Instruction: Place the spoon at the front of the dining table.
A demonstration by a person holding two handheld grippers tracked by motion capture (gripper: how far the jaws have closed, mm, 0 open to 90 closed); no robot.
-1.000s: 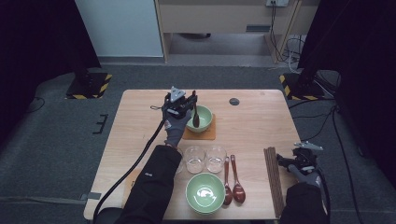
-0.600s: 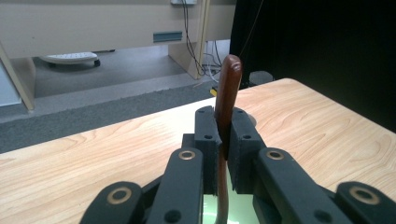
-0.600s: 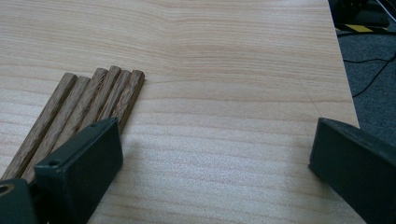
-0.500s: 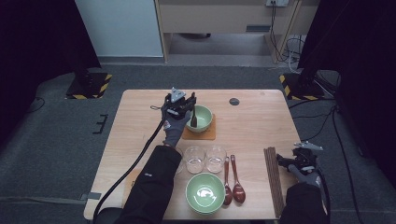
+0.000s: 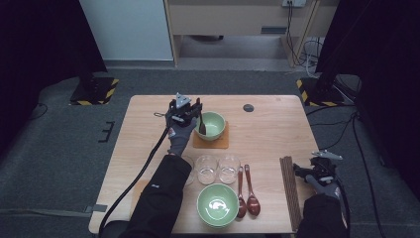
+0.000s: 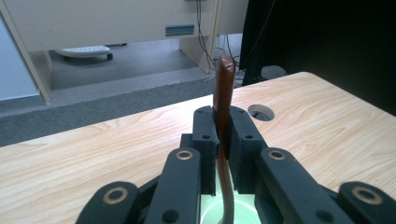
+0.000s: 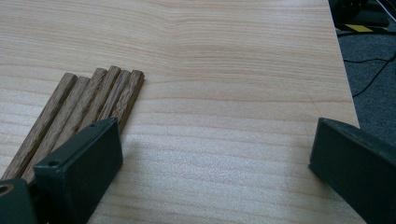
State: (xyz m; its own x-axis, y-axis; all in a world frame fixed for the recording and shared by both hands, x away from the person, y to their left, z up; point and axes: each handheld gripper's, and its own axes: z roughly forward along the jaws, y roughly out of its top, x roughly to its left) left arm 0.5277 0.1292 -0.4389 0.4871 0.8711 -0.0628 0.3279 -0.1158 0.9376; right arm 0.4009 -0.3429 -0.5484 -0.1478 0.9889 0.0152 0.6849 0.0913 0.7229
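Observation:
My left gripper [image 5: 198,118] hangs over the left rim of a pale green bowl [image 5: 214,127] that stands on a tan coaster [image 5: 212,144] at the back middle of the table. It is shut on a brown wooden spoon [image 5: 202,129] whose lower end dips into the bowl. In the left gripper view the spoon's handle [image 6: 224,88] stands upright, pinched by the left gripper [image 6: 223,133], with the bowl [image 6: 212,212] below. My right gripper [image 5: 303,171] rests open at the table's right edge, empty, beside a bundle of wooden chopsticks [image 5: 289,191]. The right gripper [image 7: 215,140] and the chopsticks [image 7: 93,98] are close together.
A second green bowl [image 5: 218,204] sits at the front, with two brown spoons [image 5: 247,191] to its right. Clear glasses [image 5: 207,168] stand in a row behind it. A round cable hole [image 5: 248,107] lies at the back of the table. The table's right edge [image 7: 343,70] is close.
The left gripper with the spoon has shifted slightly left over the bowl. The right gripper has stayed where it was.

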